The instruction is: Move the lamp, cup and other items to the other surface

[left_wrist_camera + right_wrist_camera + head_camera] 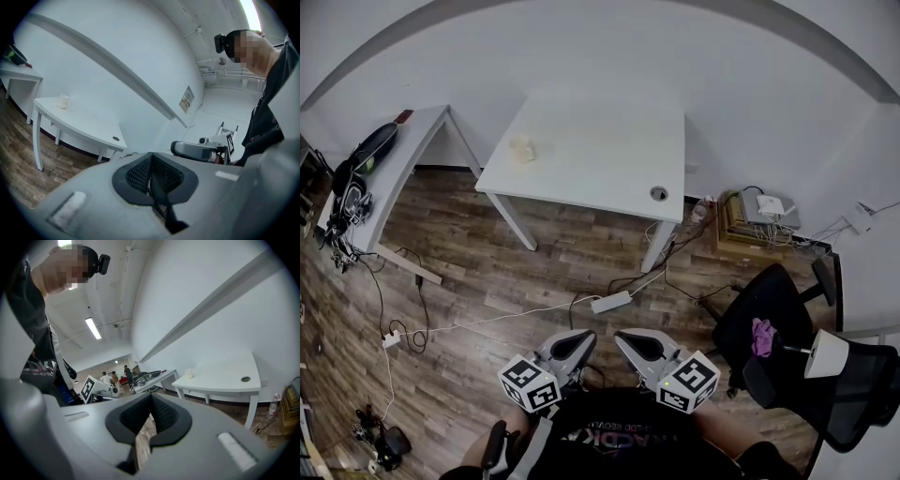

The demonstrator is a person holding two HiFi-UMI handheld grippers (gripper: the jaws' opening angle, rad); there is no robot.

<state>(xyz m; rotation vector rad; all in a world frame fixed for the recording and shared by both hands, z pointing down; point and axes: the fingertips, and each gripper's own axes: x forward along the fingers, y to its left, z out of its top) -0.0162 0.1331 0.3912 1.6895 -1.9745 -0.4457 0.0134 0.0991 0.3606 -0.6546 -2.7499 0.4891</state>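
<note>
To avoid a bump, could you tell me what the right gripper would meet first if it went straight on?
Probably nothing close: the shut right gripper aims slightly down over open wooden floor, with the white table off to its right; depth is unclear.

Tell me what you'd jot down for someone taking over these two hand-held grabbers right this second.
Left gripper: jaws together, nothing in them, held low near the person's body.
Right gripper: the same, shut and empty.
Things: the cup stands on the white table. What looks like the lamp lies at the black chair, next to a purple item.
Done: no sign that anything has been picked up.
Left: fetch the lamp, cup and the rest and carry them to the other surface. The pictures don't show which surface that is.
</note>
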